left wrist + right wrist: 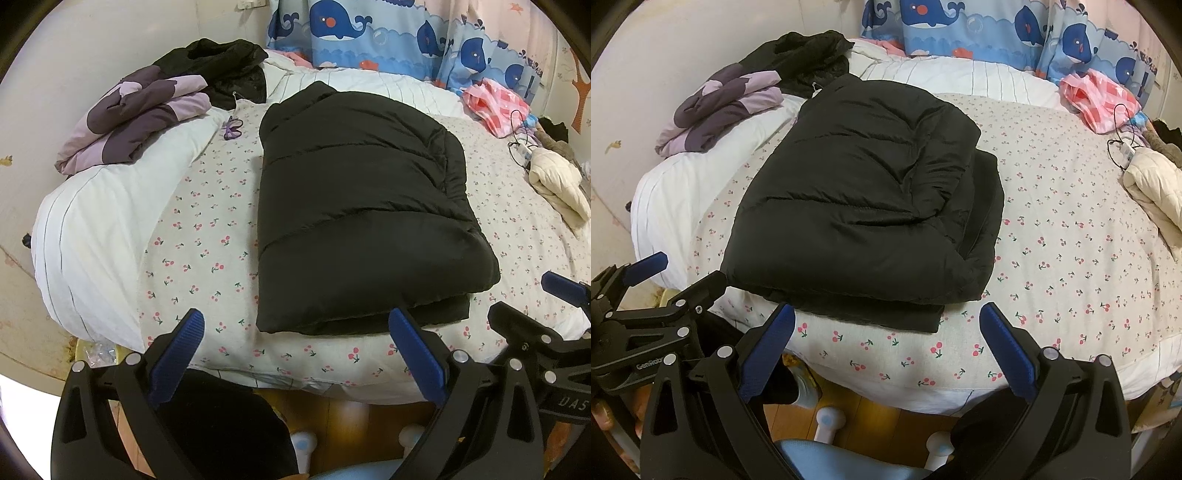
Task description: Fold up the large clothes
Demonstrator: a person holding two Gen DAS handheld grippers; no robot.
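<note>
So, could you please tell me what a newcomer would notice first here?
A folded black puffer jacket lies mid-bed on the cherry-print sheet. Both grippers, left and right, hang open at the bed's near edge. Whale-print curtains hang behind.

Legible markings are two, both partial. White letters "DAS" appear on the right hand-held gripper body, cut off at the frame edge. White letters "GenRob" appear on the left hand-held gripper body, remainder hidden.
</note>
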